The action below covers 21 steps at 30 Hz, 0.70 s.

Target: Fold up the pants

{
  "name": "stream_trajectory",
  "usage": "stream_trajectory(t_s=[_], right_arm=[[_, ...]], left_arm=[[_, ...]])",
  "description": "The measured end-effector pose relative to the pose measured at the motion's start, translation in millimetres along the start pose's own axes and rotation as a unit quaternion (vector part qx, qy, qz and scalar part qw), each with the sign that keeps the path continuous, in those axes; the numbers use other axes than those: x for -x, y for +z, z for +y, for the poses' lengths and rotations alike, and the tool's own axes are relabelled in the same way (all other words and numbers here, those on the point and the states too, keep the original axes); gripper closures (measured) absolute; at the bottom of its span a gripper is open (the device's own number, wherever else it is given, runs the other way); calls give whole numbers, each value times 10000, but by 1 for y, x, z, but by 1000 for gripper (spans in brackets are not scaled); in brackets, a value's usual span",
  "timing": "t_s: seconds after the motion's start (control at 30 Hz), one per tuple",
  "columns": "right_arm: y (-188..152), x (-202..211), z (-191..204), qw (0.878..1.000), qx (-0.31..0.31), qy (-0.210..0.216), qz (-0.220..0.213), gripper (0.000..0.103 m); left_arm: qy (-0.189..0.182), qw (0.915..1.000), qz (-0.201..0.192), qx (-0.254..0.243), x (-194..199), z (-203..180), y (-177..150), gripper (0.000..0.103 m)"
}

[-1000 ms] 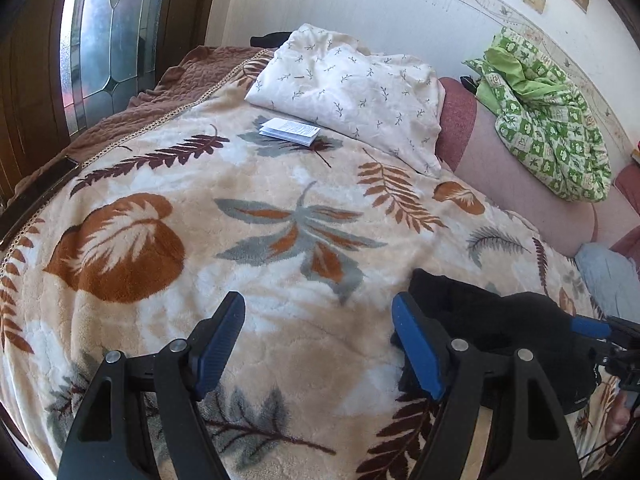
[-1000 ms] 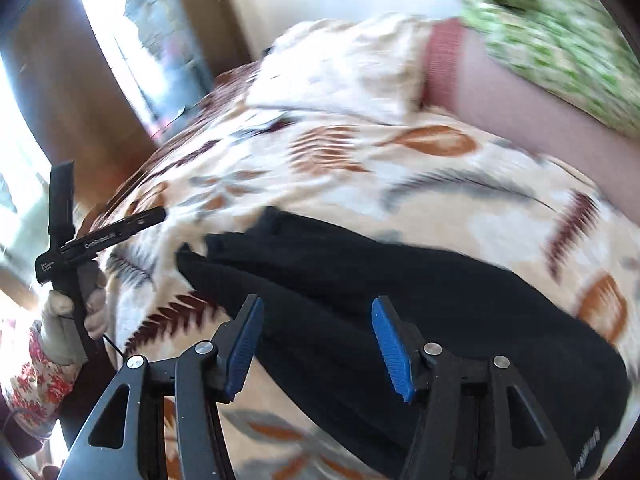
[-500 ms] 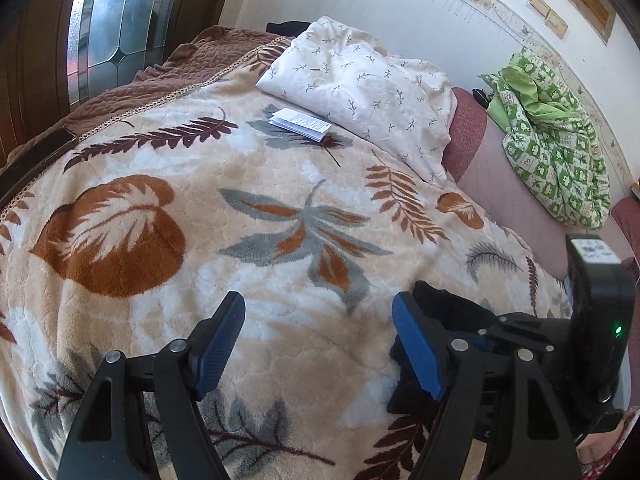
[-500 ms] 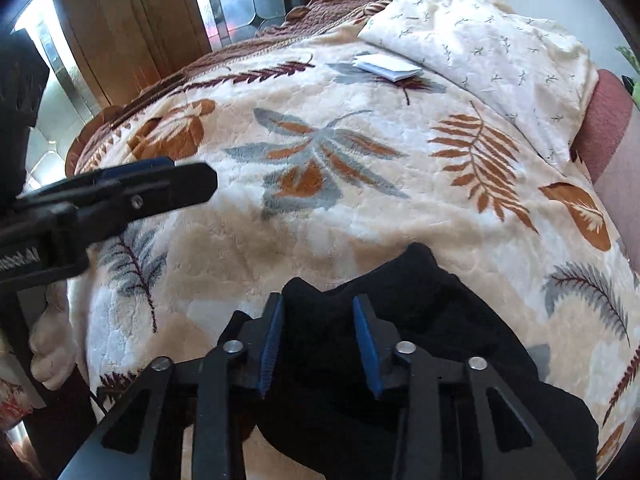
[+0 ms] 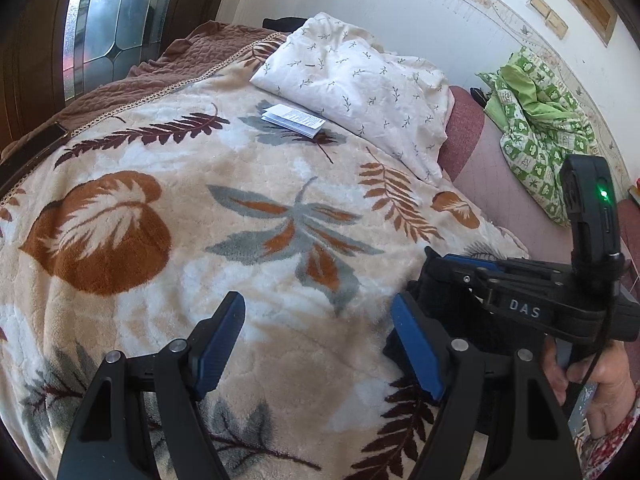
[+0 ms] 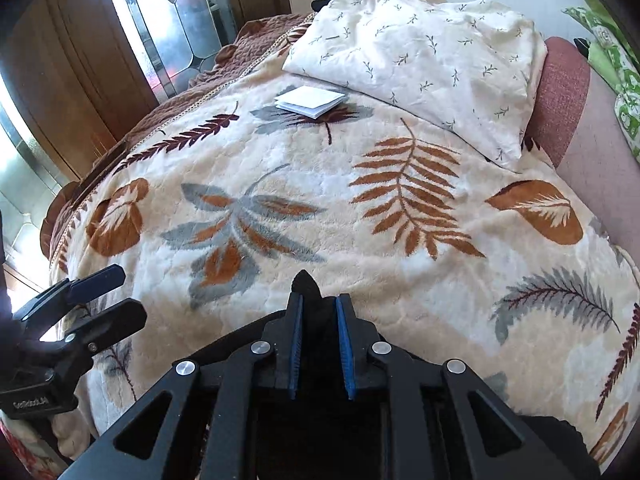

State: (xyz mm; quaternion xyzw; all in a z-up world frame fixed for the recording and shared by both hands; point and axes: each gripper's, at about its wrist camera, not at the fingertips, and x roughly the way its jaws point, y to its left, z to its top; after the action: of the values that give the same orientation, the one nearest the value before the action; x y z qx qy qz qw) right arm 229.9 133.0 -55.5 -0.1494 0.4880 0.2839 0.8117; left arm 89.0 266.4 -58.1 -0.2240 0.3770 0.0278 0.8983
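Note:
The black pants (image 6: 307, 285) lie bunched at the near edge of a leaf-patterned blanket (image 6: 360, 216). A peak of their cloth stands up between the blue pads of my right gripper (image 6: 319, 304), whose jaws are closing and pinch it. In the left wrist view the right gripper (image 5: 434, 262) comes in from the right over the pants (image 5: 434, 304), most of which lie hidden under it. My left gripper (image 5: 318, 304) hovers open just left of the pants with only blanket between its fingers. It also shows in the right wrist view as the left gripper (image 6: 125, 293).
A white sprigged pillow (image 5: 360, 80) and a folded paper leaflet (image 5: 294, 119) lie at the far end of the bed. A green patterned cloth (image 5: 540, 128) rests on a pink surface (image 5: 500, 184) to the right. A glass-panelled door (image 5: 108, 20) stands at left. A hand (image 5: 600, 392) grips the right handle.
The right gripper swept left across the pants to their left end and closed from wide open onto a fold of cloth. The left gripper stayed open, almost still.

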Motion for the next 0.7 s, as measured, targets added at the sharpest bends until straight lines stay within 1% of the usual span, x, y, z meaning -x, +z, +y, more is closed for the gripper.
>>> stream_trajectory(t_s=[0.1,0.2,0.23,0.27,0.3,0.33,0.37,0.43,0.5,0.53,0.63,0.7], right_arm=[[7,-15,0,9996,28,-213,175,81],[11,-23,-4,9992,-86,-254,283,73],[12,-19,-6,9993,-150,-242,242,68],[12,-10,-9,9995,-232,-199,126,57],[11,-2,-11,9994,-284,-180,37,51],[8,12,-15,9990,-355,-237,-129,40],[4,25,-19,9983,-398,-334,-247,37],[-17,51,-31,9964,-529,-564,-336,37],[-56,72,-51,9944,-715,-698,-332,37],[-77,78,-62,9930,-781,-839,-285,37],[-150,85,-101,9847,-1010,-1411,138,37],[-197,93,-133,9770,-1369,-1600,336,37]], left_arm=[[49,10000,52,40,-4,4,0,28],[118,9999,86,-2,-7,5,0,28],[146,9998,87,-36,-8,4,-1,28],[194,9997,86,-78,-9,4,-1,28],[245,9996,82,-120,-9,3,-1,28],[265,9995,81,-150,-10,2,-2,28],[249,9995,85,-163,-10,2,-2,28],[216,9995,84,-204,-9,0,-3,28],[167,9994,79,-286,-7,-3,-5,27],[177,9993,84,-329,-7,-5,-6,27],[297,9985,125,-454,-8,-10,-11,27],[360,9981,92,-502,-7,-13,-14,27]])
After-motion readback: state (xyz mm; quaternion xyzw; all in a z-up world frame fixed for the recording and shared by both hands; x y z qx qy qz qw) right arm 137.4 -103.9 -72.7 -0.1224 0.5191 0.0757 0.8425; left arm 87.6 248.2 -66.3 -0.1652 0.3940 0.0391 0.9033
